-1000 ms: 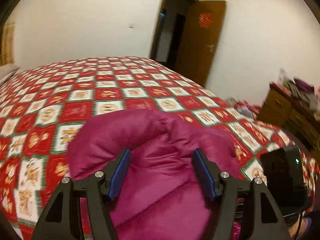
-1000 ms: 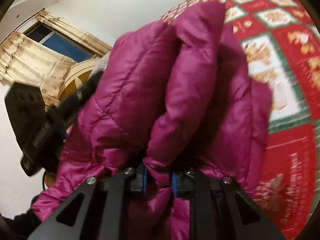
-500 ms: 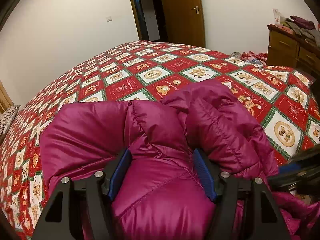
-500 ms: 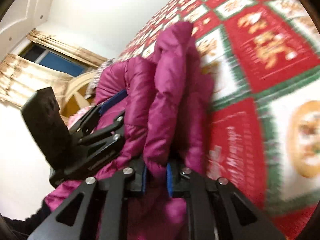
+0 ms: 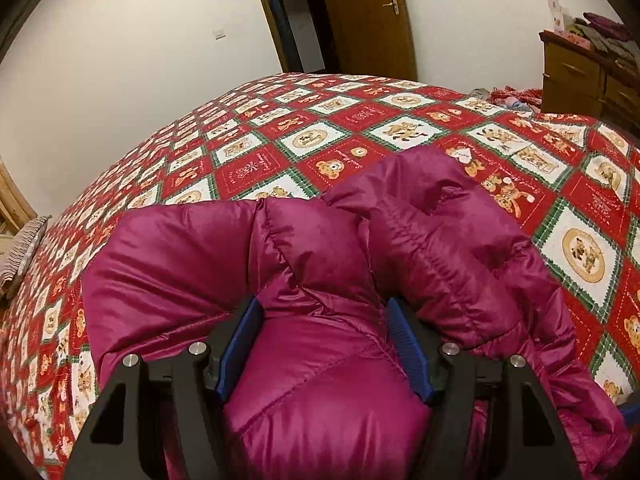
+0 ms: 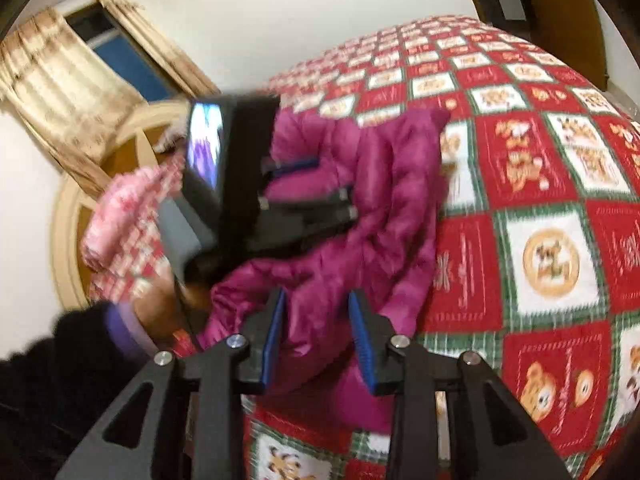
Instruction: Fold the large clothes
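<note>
Bedroom, red patchwork bedspread (image 5: 340,128), wooden door (image 5: 368,16) at the far wall, dresser (image 5: 580,76) off to your right.

Left hand-held gripper (image 5: 326,350): fingers spread wide, with a thick roll of the magenta down jacket (image 5: 312,280) bulging between the blue pads (image 5: 240,344). Pads look to be touching the fabric, but I can't tell if that's a real grasp or the padding just sitting in an open jaw. Same spread as half a second ago.

Right hand-held gripper (image 6: 318,344): released. Half a second ago it was pinched tight on a jacket fold; now the pads are apart and the fabric lies loose between and below them, on the bed.

Jacket (image 6: 360,208) is bunched near the bed's near edge, directly ahead of both grippers. In the right wrist view its long axis runs away from you toward the headboard (image 6: 120,152), and the left hand-held gripper (image 6: 304,188) comes in across it from your left.

Key relation: the left one is buried in the bulk, the right one sits at the near hem. So the right is the free, nearer hand for the next grab, likely the loose edge straight in front of it.
</note>
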`<state>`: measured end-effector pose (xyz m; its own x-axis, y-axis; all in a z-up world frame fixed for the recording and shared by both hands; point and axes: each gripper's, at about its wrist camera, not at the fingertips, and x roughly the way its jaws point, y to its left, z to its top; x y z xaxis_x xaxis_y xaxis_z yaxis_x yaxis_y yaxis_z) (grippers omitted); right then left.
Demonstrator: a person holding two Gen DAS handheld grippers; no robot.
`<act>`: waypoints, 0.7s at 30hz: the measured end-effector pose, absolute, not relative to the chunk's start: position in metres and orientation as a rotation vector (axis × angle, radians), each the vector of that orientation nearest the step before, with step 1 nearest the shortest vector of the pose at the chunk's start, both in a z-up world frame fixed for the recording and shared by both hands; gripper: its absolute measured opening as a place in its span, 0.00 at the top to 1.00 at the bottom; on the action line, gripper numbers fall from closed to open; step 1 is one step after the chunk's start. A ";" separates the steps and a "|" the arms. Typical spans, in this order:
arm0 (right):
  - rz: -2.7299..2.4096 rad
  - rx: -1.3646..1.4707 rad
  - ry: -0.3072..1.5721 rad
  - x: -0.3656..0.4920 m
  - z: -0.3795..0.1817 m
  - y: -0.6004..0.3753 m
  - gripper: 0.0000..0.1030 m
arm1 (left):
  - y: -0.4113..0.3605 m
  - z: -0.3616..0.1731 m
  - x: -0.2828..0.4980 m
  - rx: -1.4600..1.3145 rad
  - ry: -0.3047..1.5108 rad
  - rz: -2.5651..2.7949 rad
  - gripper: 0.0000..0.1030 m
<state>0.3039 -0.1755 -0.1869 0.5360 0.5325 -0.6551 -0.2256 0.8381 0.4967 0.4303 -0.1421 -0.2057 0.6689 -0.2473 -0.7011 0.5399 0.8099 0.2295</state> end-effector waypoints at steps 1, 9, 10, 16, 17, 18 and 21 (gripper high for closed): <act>0.458 0.385 0.921 0.306 -0.196 -0.175 0.64 | -0.143 -0.206 0.430 0.450 0.709 -0.457 0.35; 0.430 0.362 0.946 0.298 -0.222 -0.178 0.74 | -0.146 -0.200 0.428 0.480 0.729 -0.438 0.35; 0.428 0.355 0.949 0.296 -0.222 -0.179 0.75 | -0.144 -0.196 0.427 0.469 0.744 -0.441 0.35; 0.418 0.344 0.928 0.278 -0.197 -0.196 0.72 | -0.111 -0.156 0.393 0.276 0.752 -0.509 0.35; 0.409 0.340 0.912 0.278 -0.191 -0.200 0.68 | -0.110 -0.153 0.385 0.257 0.748 -0.525 0.35; 0.391 0.335 0.890 0.279 -0.182 -0.206 0.67 | -0.111 -0.153 0.374 0.242 0.749 -0.552 0.35; 0.346 0.330 0.824 0.290 -0.159 -0.220 0.67 | -0.128 -0.162 0.350 0.250 0.733 -0.584 0.35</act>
<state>0.2897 -0.2204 -0.1588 0.6298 0.4224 -0.6519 -0.1700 0.8939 0.4149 0.3504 -0.1284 -0.1617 0.5945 -0.4116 -0.6907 0.5811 0.8137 0.0153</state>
